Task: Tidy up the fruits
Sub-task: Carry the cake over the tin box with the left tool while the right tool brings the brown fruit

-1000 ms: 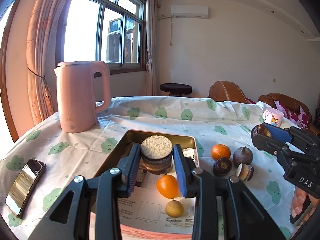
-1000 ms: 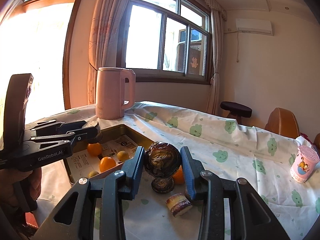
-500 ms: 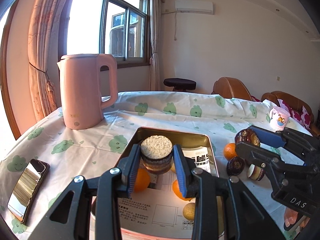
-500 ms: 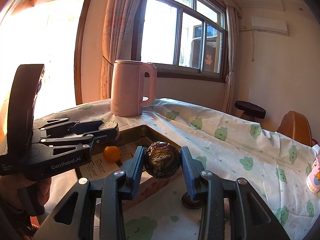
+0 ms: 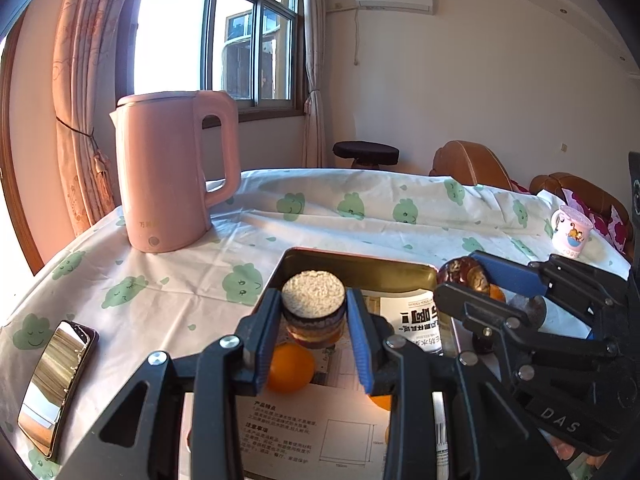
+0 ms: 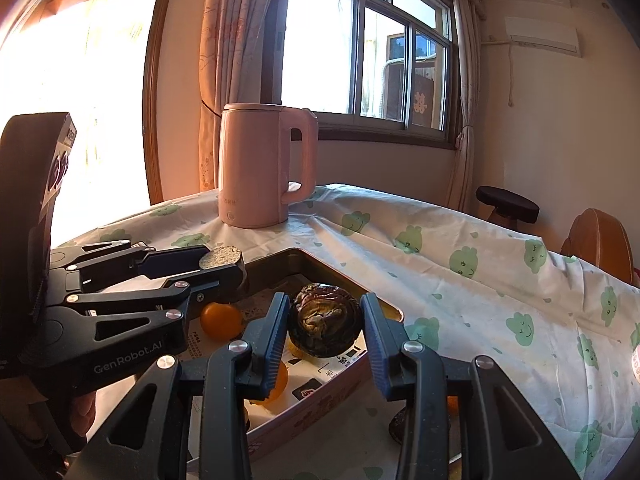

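Pink kettle (image 5: 172,176) standing tall on the tablecloth (image 5: 320,208), behind and left of the metal tray (image 5: 360,268). Shiny phone (image 5: 56,384) lying flat, left of the tray. Left gripper (image 5: 314,320) above the tray, jaws nearly closed and squeezing a cut dark fruit (image 5: 314,308) with its pale bumpy face up. 1 orange (image 5: 290,366) in the tray, right under that fruit, on printed paper (image 5: 316,428). Right gripper (image 6: 324,326) over the tray's right edge, jaws nearly closed too, pinching a round wrinkly dark fruit (image 6: 324,324). Little cartoon cup (image 5: 570,230) far right of the tray.
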Tool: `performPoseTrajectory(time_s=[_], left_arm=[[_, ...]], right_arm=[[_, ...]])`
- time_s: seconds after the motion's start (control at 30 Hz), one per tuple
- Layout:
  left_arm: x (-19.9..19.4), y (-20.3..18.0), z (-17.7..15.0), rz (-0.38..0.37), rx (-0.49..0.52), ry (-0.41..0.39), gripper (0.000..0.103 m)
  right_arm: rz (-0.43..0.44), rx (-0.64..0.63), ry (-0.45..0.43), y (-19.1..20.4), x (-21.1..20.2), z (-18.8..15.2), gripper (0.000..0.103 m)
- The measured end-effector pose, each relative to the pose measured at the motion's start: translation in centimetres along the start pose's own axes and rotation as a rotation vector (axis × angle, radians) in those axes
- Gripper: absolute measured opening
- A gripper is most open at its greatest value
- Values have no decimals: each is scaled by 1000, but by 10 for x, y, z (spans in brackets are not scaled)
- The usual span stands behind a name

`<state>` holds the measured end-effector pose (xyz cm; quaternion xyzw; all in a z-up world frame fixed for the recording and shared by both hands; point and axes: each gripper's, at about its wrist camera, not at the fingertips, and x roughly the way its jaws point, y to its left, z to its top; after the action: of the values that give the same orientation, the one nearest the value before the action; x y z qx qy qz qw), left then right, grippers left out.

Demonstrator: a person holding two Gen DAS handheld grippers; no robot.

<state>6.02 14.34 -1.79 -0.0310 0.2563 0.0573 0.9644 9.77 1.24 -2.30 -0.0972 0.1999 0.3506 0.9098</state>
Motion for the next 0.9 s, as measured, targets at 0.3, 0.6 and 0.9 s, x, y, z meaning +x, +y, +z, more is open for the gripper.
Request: performPoseTrajectory(time_s=[0.3, 0.6, 0.9], left_arm=[[10, 2, -7, 0, -7, 35, 35], [13, 3, -7, -5, -11, 49, 35], [16, 2, -7, 0, -1, 63, 35]], right_arm=[[-13, 3, 25, 2, 11, -2, 39], [-20, 13, 48, 0, 17, -3, 39], [-15, 18, 91, -1, 27, -3, 39]])
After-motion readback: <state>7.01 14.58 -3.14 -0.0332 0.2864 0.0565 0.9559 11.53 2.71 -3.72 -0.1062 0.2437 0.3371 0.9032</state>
